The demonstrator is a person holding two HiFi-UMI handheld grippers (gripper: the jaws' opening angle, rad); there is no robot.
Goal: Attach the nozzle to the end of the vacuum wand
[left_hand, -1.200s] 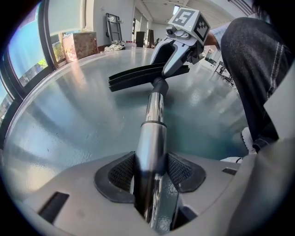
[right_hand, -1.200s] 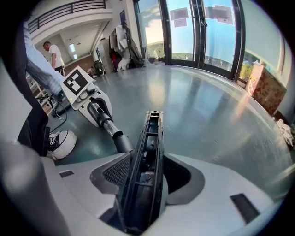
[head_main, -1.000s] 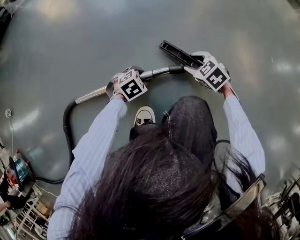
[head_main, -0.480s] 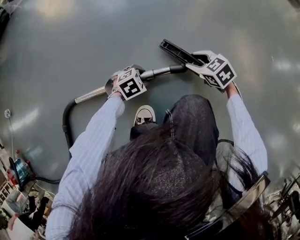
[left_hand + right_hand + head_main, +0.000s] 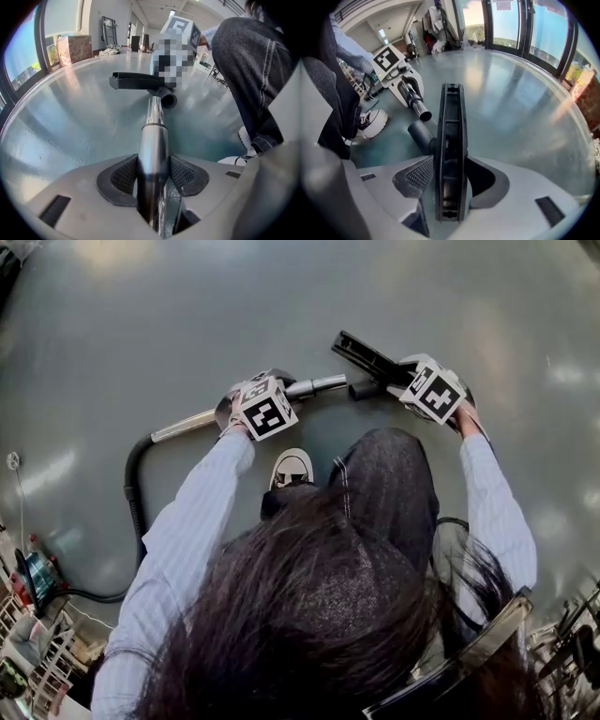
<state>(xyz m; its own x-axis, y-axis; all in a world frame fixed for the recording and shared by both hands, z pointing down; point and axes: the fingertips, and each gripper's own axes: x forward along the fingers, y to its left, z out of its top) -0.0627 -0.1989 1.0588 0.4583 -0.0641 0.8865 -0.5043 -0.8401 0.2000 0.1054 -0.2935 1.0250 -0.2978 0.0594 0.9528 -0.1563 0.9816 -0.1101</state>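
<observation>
The nozzle [image 5: 368, 356], a long flat black floor head, stood on edge between the pads of the right gripper [image 5: 450, 176], which were pinched against its two flat sides, so that most of its length reached out past the jaws and away from the person. Its short round neck [image 5: 420, 133] branched off just beyond the left-hand pad and pointed toward the other gripper. In the head view the neck [image 5: 361, 390] lay just short of the open end of the vacuum wand [image 5: 315, 384], the two nearly in line but apart and not joined. The right gripper view showed the same: the wand [image 5: 416, 101] slanted in from the left gripper and its bright mouth sat just beside the neck without entering it. The left gripper [image 5: 152, 176] was clamped on the wand [image 5: 153, 138], its ribbed pads pressed on either side of the metal tube's thicker section, and the tube ran straight out ahead of the jaws to the nozzle [image 5: 133, 80] lying crosswise at its tip. Behind the left gripper [image 5: 265, 390] the wand carried on into a black hose [image 5: 134, 493] that curved back along the grey floor [image 5: 187, 315] toward the person's left. Between the two arms, nearer the body than either gripper, stood a white shoe [image 5: 291, 468] and a dark trouser leg [image 5: 389, 484].
</observation>
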